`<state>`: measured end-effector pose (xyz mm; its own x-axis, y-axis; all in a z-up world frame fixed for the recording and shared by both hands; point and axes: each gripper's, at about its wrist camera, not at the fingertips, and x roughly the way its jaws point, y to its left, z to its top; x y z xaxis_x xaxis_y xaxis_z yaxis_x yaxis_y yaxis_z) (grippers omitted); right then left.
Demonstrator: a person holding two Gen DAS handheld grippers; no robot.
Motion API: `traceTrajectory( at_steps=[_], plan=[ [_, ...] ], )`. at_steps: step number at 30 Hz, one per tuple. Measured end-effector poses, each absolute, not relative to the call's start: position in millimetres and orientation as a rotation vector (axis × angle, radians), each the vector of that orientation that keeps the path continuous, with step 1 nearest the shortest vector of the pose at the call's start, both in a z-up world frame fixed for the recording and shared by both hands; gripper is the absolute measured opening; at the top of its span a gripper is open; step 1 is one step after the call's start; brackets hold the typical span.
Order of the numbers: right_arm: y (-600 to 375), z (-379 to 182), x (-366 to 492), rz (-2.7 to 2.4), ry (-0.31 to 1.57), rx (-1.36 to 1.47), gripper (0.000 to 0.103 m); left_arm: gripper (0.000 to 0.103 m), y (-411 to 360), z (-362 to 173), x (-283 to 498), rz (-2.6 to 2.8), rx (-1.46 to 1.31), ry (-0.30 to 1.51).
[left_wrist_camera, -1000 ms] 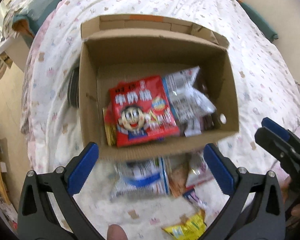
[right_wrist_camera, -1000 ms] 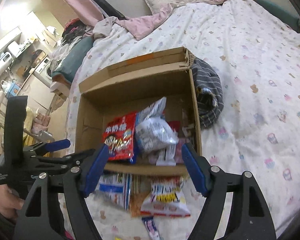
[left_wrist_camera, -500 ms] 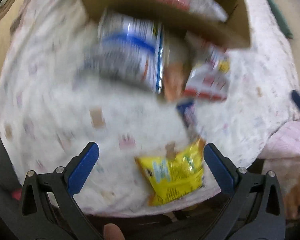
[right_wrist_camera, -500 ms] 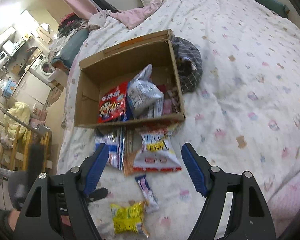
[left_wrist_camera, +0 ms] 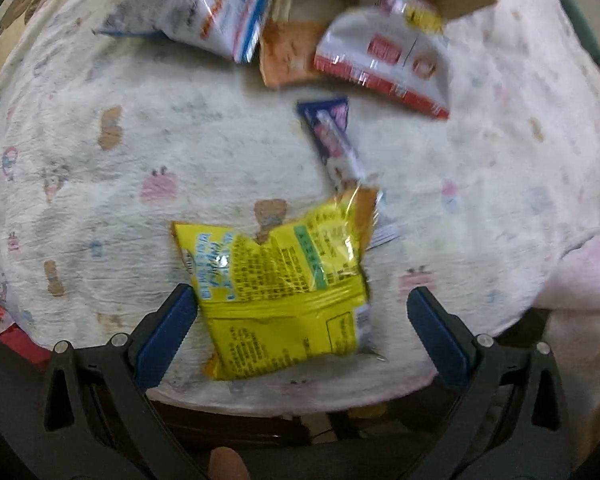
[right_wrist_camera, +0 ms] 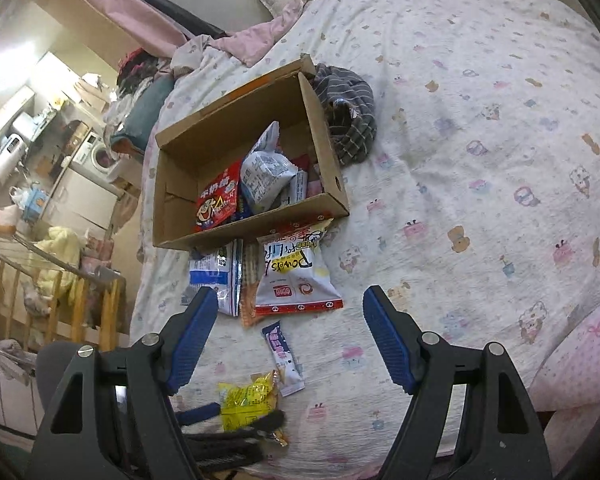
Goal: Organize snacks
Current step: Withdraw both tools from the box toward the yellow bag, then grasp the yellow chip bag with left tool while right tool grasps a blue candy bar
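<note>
A yellow snack bag [left_wrist_camera: 284, 284] lies flat on the patterned bedspread [left_wrist_camera: 160, 128] near its front edge. My left gripper [left_wrist_camera: 300, 316] points down over it, open, with the bag between its blue pads; the right pad stands clear of it. Above the bag lie a blue stick packet [left_wrist_camera: 332, 140], a white-and-red bag [left_wrist_camera: 384, 56], an orange packet [left_wrist_camera: 288, 56] and a blue-and-white bag [left_wrist_camera: 212, 4]. In the right wrist view, the cardboard box [right_wrist_camera: 236, 232] holds a red bag [right_wrist_camera: 216, 200] and silver packets. My right gripper [right_wrist_camera: 290, 320] hovers open and empty, short of the loose snacks.
A grey striped cloth [right_wrist_camera: 348, 120] lies against the box's right side. A pink blanket [right_wrist_camera: 580, 360] covers the bed's near right corner. The bed's left edge drops off toward a wooden rail [right_wrist_camera: 60, 280] and a cluttered room.
The left gripper swung from over the box down to the yellow bag at the bed's front edge. The right gripper drew back from the box. Both stayed open.
</note>
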<state>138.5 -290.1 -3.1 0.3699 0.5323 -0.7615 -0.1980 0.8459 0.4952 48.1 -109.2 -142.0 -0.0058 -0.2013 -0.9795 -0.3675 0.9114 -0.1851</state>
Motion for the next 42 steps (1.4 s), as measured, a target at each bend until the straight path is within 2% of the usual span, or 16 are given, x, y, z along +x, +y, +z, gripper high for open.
traceTrajectory(
  at_steps=[3,10,12,14,17,20,28,32,37,39,42],
  plan=[
    [-295.0,-4.0,138.4,0.485,1.095,0.353,0.078,0.103,-108.9,-162.3,49.3,0.158,-0.460,1.642],
    [-297.1,-12.2,138.2,0.498,1.123,0.360,0.078,0.100,-112.7,-169.5,61.5,0.129,-0.425,1.658],
    [-296.3,-13.0,139.3,0.503,1.127,0.362,0.078,0.095,-112.1,-168.8,68.4,0.120,-0.410,1.668],
    [-295.4,-14.5,140.5,0.503,1.133,0.363,0.078,0.079,-107.7,-166.2,78.3,0.106,-0.391,1.667],
    [-291.3,-15.7,142.3,0.504,1.139,0.363,0.078,0.069,-106.6,-154.6,91.3,0.057,-0.333,1.659],
    [-285.2,-16.0,143.2,0.512,1.141,0.358,0.078,0.065,-101.2,-145.9,94.3,0.029,-0.274,1.644],
    [-253.2,-33.0,150.0,0.546,1.230,0.283,0.078,0.065,-60.8,-116.2,114.8,0.015,-0.188,1.543],
    [-219.4,-70.4,160.2,0.602,1.425,0.247,0.078,0.065,-42.1,-113.8,126.4,0.032,-0.127,1.510],
    [-178.3,-112.5,157.0,0.531,1.522,0.031,0.076,0.065,-23.3,-115.3,132.6,0.029,-0.133,1.507],
    [-165.2,-124.1,152.3,0.532,1.547,-0.034,0.068,0.065,-13.5,-112.2,132.5,0.023,-0.148,1.496],
    [-145.2,-133.3,141.7,0.535,1.545,-0.158,0.063,0.065,4.2,-100.2,114.7,0.023,-0.130,1.462]
  ],
)
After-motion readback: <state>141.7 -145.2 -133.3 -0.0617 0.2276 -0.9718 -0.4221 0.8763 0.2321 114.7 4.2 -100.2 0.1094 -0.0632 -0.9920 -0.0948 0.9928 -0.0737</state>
